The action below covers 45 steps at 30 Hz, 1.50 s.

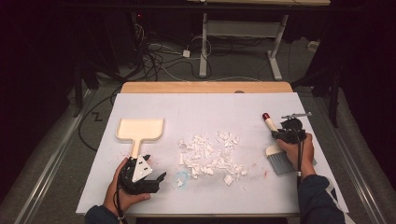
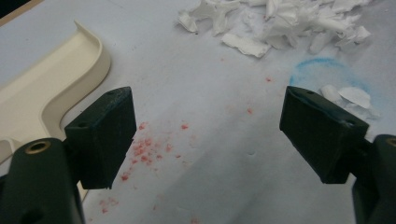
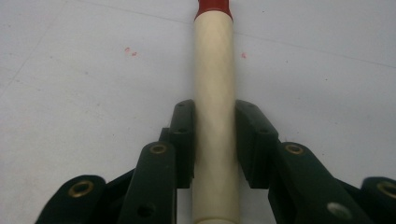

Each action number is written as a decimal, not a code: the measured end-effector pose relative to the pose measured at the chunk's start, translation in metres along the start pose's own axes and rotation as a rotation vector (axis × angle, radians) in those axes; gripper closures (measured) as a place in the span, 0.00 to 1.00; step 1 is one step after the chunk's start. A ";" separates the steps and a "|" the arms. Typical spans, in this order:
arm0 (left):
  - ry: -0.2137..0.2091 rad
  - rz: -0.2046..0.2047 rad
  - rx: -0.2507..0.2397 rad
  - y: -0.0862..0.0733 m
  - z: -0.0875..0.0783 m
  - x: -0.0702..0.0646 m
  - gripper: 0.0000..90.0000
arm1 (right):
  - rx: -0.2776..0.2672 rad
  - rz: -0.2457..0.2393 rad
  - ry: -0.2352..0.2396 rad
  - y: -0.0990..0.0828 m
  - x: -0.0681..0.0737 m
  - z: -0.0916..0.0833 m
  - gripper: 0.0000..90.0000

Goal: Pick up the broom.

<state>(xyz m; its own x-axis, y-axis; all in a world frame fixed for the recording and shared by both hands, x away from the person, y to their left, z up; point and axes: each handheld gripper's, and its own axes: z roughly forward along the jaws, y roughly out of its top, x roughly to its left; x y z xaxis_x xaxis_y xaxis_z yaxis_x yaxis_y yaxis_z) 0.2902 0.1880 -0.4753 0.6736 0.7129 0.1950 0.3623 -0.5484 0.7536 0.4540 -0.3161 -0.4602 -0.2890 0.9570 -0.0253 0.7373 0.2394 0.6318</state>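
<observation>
Two hand-held grippers work over the white tabletop (image 1: pixel 205 196). Right hand-held gripper (image 3: pixel 214 140) is clamped on the cream handle of a brush (image 1: pixel 276 157), which lies near the tabletop's right edge with its red cap pointing away and its grey bristles toward the person. Left hand-held gripper (image 2: pixel 208 135) rests with jaws wide apart, nothing between them, beside the cream dustpan (image 1: pixel 140 129). Torn white paper scraps (image 1: pixel 208 153) lie heaped at the centre, with bare room all around. No writing can be read anywhere.
</observation>
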 end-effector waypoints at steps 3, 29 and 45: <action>0.005 0.010 -0.006 0.000 0.000 0.000 0.20 | -0.033 -0.004 0.002 -0.001 0.000 -0.006 0.79; -0.346 -0.029 -0.261 0.117 0.010 -0.069 0.24 | -0.548 -0.181 0.120 -0.015 0.063 -0.151 0.79; -0.451 -0.075 -0.274 0.164 0.076 -0.125 0.69 | -0.599 -0.363 0.228 -0.029 0.140 -0.166 0.79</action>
<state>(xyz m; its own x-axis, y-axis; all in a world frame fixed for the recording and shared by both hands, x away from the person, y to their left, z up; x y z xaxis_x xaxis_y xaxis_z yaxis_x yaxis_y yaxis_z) 0.3142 -0.0236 -0.4237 0.8840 0.4544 -0.1094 0.2792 -0.3255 0.9034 0.2905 -0.2164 -0.3537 -0.6194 0.7610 -0.1929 0.1297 0.3416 0.9309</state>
